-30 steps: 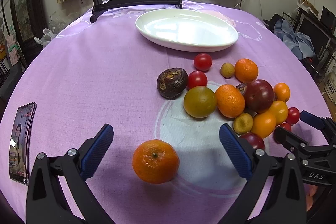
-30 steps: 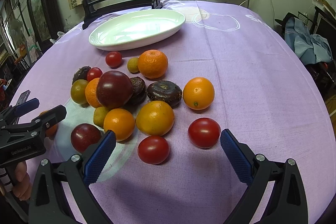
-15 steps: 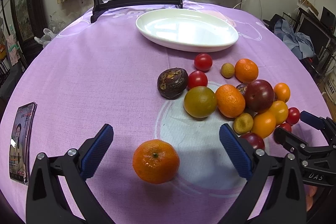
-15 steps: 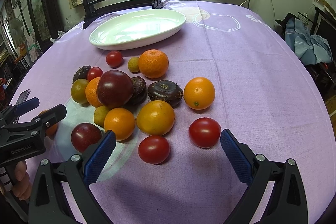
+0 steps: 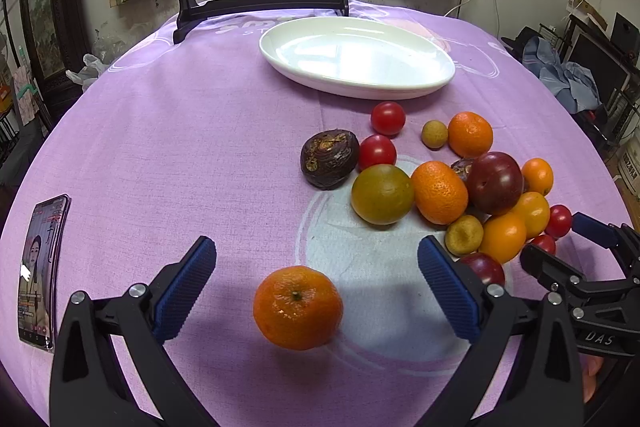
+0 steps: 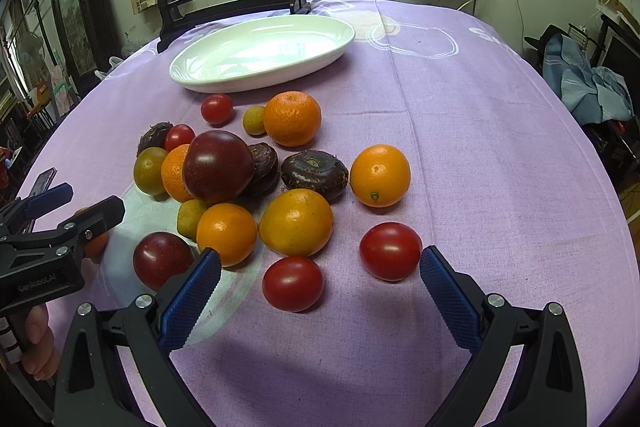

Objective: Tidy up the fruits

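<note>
The left hand-held gripper (image 5: 316, 283) stood wide open over the purple tabletop (image 5: 180, 147), holding nothing, a lone tangerine (image 5: 298, 307) lying loose between its blue pads. The right hand-held gripper (image 6: 320, 287) gaped just as wide and empty, two red tomatoes (image 6: 293, 283) just ahead of it. Beyond them lay the heap of fruit (image 6: 218, 167), plums, oranges and dark chestnuts touching. Farther back sat the white plate (image 6: 340, 45).

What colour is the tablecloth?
Purple tablecloth with white printed outlines; clearest in the right wrist view.
</note>
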Demonstrator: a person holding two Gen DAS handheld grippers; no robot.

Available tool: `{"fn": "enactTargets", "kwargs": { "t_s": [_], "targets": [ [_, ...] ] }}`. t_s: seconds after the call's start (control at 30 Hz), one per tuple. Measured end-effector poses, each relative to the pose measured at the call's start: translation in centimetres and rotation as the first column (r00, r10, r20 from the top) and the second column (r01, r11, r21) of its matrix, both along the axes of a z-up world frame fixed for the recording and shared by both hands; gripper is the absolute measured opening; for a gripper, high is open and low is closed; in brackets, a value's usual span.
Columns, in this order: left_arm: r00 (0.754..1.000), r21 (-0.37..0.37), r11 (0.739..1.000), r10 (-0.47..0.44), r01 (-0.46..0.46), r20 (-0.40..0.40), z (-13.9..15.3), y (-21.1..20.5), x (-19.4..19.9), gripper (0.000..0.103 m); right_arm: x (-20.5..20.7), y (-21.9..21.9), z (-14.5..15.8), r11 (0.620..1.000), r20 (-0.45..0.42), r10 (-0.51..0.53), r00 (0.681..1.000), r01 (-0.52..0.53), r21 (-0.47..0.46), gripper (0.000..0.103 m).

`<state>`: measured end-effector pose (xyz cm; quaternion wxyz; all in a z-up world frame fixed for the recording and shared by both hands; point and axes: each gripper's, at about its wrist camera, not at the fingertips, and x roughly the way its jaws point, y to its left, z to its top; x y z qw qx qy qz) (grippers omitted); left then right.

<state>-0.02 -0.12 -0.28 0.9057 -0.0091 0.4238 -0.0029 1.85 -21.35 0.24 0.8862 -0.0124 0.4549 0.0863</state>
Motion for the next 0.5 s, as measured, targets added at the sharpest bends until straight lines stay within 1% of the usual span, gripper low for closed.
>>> {"fn": "enactTargets", "kwargs": {
  "t_s": [0.13, 0.27, 0.3, 0.37, 0.4, 0.43, 0.47, 0.5],
  "targets": [
    [1.000, 0.001, 1.000, 0.003, -0.003, -0.003, 0.0, 0.1, 0.1, 0.099, 0.2, -0.3, -0.2, 1.000, -0.011, -0.006, 1.000, 0.007, 0.013, 0.100],
    [1.000, -0.017, 1.000, 0.010, -0.011, -0.018, -0.2, 0.6, 0.3, 0.099, 0.4, -0.7, -0.2, 0.999, -0.026, -0.003, 1.000, 0.004, 0.051, 0.100],
    [1.000, -0.028, 1.000, 0.003, -0.003, -0.022, -0.2, 0.7, 0.2, 0.099, 0.3, -0.9, 0.1, 0.996, -0.024, 0.012, 1.000, -0.010, 0.085, 0.100],
    [0.999, -0.072, 0.997, -0.041, 0.039, -0.024, 0.0, 0.7, -0.4, 0.099, -0.5, -1.3, 0.9, 0.990, 0.004, 0.040, 0.999, -0.040, 0.136, 0.100],
    [0.998, -0.081, 0.995, -0.062, 0.059, -0.025, 0.0, 0.6, -0.8, 0.099, -1.0, -1.1, 1.2, 0.989, 0.021, 0.060, 0.998, -0.062, 0.136, 0.100],
    [0.996, -0.076, 0.994, -0.083, 0.080, -0.033, 0.0, 0.5, -1.3, 0.099, -1.3, -0.9, 1.3, 0.990, 0.028, 0.083, 0.996, -0.086, 0.114, 0.100],
    [0.995, -0.066, 0.993, -0.097, 0.095, -0.039, 0.0, 0.5, -1.6, 0.099, -1.6, -0.6, 1.3, 0.991, 0.027, 0.105, 0.994, -0.107, 0.083, 0.100],
    [0.993, -0.057, 0.993, -0.110, 0.108, -0.040, -0.1, 0.4, -2.0, 0.099, -2.0, -0.2, 1.2, 0.991, 0.018, 0.131, 0.991, -0.131, 0.022, 0.100]
  ]
}}
